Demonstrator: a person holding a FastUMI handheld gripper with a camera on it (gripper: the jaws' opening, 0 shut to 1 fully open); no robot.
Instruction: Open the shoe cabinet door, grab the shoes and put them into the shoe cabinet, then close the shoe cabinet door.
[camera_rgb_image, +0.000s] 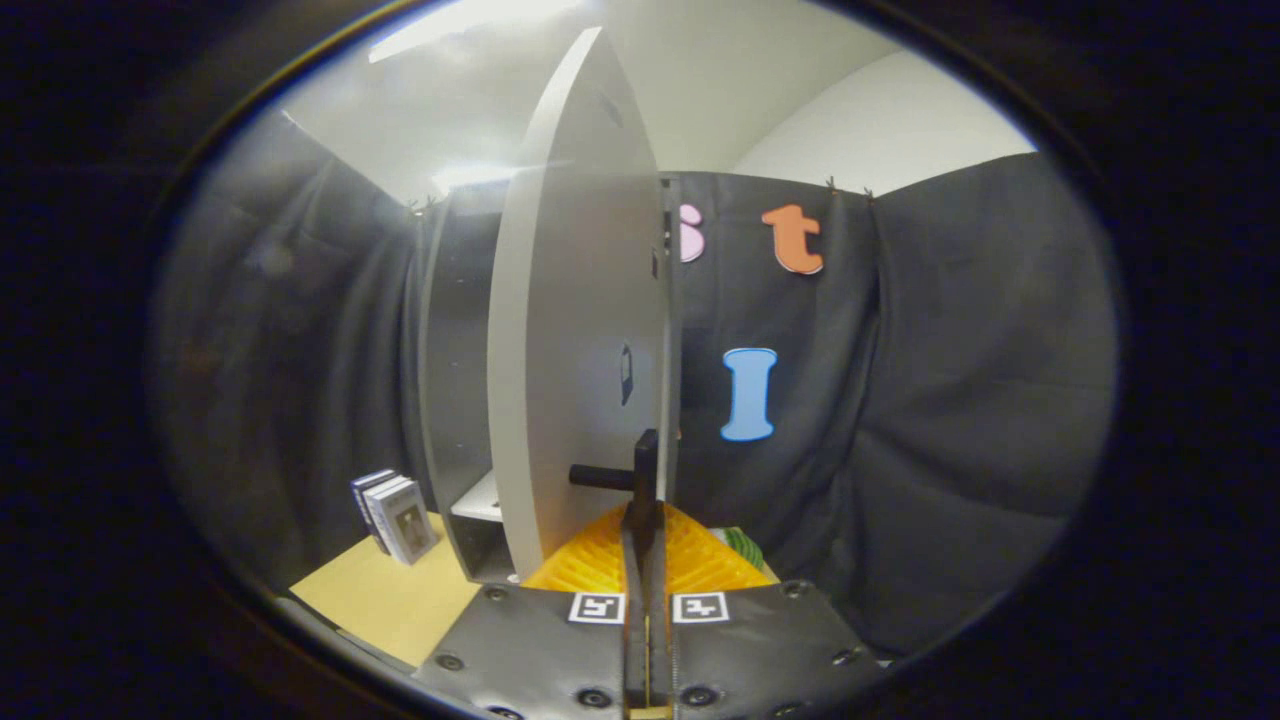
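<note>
Two fingers of the gripper (646, 520) are pressed together on the dark handle (640, 470) low on the cabinet door (580, 350), which stands partly open from the shoe cabinet (455, 400). Pulling off-arc could slip the handle free, I judge.

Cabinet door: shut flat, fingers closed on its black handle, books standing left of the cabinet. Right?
Not quite. In the gripper view the door is swung open, edge-on to the camera, with a shelf showing behind it. The rest holds: the gripper has its fingers closed on the handle, and the books stand left of the cabinet.
</note>
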